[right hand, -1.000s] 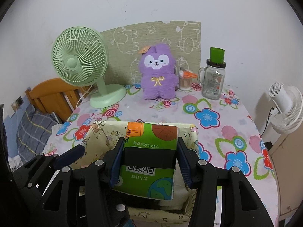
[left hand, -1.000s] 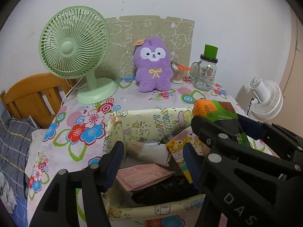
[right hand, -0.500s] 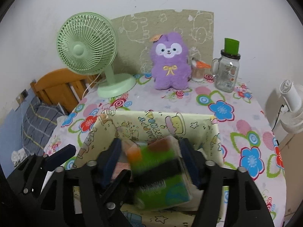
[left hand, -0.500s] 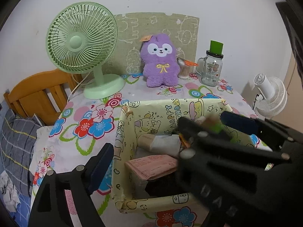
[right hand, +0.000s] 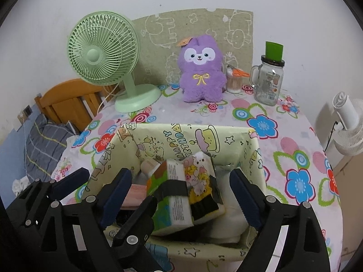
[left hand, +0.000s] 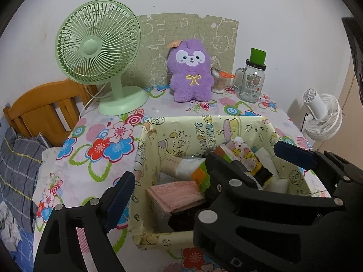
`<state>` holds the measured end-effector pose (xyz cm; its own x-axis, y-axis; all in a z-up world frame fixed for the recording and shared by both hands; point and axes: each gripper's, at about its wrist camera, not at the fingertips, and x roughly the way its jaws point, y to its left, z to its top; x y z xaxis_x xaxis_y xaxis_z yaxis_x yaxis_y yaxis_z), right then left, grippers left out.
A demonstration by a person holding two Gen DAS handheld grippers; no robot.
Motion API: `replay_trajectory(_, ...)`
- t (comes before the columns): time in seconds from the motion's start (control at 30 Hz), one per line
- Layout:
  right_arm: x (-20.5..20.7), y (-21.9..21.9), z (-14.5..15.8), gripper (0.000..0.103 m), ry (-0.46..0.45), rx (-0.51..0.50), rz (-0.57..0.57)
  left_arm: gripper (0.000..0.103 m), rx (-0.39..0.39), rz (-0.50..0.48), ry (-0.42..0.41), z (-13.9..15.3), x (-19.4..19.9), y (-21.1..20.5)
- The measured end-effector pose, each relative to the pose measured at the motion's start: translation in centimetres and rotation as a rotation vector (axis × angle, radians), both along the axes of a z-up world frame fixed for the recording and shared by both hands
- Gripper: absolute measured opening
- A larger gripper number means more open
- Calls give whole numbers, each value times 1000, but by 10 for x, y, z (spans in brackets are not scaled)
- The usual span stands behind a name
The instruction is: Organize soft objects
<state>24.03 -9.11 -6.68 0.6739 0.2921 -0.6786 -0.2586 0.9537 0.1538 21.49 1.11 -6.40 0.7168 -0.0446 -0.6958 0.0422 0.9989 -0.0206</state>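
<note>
**Yellow Box Loaded, Both Grippers Released**

Floral-printed plastic cloth covers the table (right hand: 295, 140), the largest surface in view. A mint-green plastic desk fan (right hand: 103, 49) stands at its far left, beside a purple plush rabbit with a yellow bow (right hand: 200, 72), which sits upright against the wall. A clear glass mug-jar with a green lid (right hand: 270, 79) stands to the right of the plush.

A pale-yellow cardboard box wrapped in cartoon birthday paper (right hand: 195, 136) occupies the near centre of the table. Inside it, a green-and-orange tissue pack with a black band (right hand: 170, 195) lies tilted on the other contents, touching a small cartoon-printed pack (right hand: 199, 176) at its right. A pink flat packet (left hand: 174, 192) lies lower in the box, at its left side.

The right gripper (right hand: 181, 192) is above the box; its jaws have just been opening and now stand apart on either side of the tissue pack, with no pad contact. The left gripper (left hand: 166, 176) has its jaws wide apart, one finger (left hand: 118, 199) outside the left box wall, and holds nothing.
</note>
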Motion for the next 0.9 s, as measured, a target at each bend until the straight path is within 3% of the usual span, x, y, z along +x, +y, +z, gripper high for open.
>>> replay_trajectory(0.9, -59, -42, 21, 95, -60, 19, -80, 102, 3, -40, -69, 19, -50, -27)
